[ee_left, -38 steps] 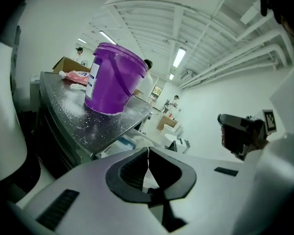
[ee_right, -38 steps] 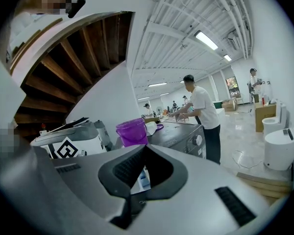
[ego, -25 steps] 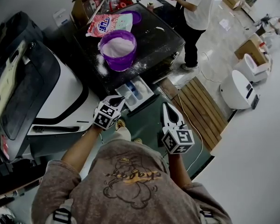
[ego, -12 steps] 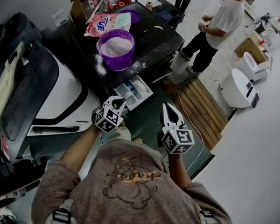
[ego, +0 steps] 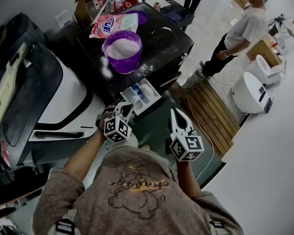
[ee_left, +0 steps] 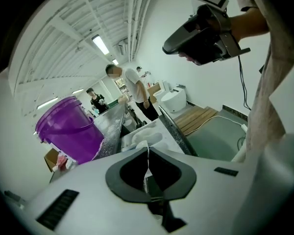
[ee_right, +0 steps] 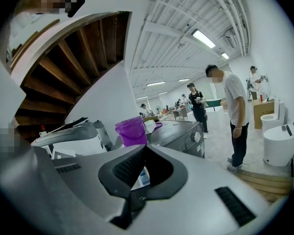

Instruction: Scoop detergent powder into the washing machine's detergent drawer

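Left hand-held gripper (ego: 124, 107), closed empty, just beside detergent drawer (ego: 153, 97) — right hand-held gripper (ego: 175, 112) likewise closed.

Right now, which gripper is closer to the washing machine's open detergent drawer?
Left. The left gripper sits at the detergent drawer's near edge, jaws together, pointing at it. The right gripper hangs off to the drawer's right, clearly apart from it.

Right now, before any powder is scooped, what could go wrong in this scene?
1. The open detergent drawer juts out from the washing machine, and the left gripper hangs right beside it; a careless move might knock it.
2. The purple bucket sits further back on the machine's top, where spilled powder lies beside it; a loaded scoop carried to the drawer would likely drop more.
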Tool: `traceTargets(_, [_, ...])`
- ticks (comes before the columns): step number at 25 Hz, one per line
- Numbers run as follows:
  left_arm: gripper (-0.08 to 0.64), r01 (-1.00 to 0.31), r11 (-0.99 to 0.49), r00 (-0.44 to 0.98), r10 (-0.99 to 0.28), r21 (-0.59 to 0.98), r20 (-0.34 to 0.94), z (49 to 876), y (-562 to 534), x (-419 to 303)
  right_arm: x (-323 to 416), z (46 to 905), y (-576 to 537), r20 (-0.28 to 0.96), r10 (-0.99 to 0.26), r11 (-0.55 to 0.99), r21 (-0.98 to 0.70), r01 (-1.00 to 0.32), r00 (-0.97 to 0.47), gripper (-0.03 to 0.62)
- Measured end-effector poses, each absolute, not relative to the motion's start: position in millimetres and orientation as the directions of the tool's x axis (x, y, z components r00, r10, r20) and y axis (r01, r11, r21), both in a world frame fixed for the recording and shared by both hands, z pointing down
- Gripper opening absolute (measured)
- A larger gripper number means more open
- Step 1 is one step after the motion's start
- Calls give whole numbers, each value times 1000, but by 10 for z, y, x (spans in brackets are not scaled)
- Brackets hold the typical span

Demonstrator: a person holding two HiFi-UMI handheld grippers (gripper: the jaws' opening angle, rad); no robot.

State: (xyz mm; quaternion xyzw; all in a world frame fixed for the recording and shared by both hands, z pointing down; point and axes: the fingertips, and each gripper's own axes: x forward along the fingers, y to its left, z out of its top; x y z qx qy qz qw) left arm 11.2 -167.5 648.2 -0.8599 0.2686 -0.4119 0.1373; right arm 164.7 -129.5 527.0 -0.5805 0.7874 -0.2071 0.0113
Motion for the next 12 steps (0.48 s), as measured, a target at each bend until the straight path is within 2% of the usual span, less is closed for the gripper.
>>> traceTargets(12, [23,-122,-704,472,-662,-700,583,6461,-1615,166,1637,5307,-1187,226,-917,247,-322,-914,-328,2])
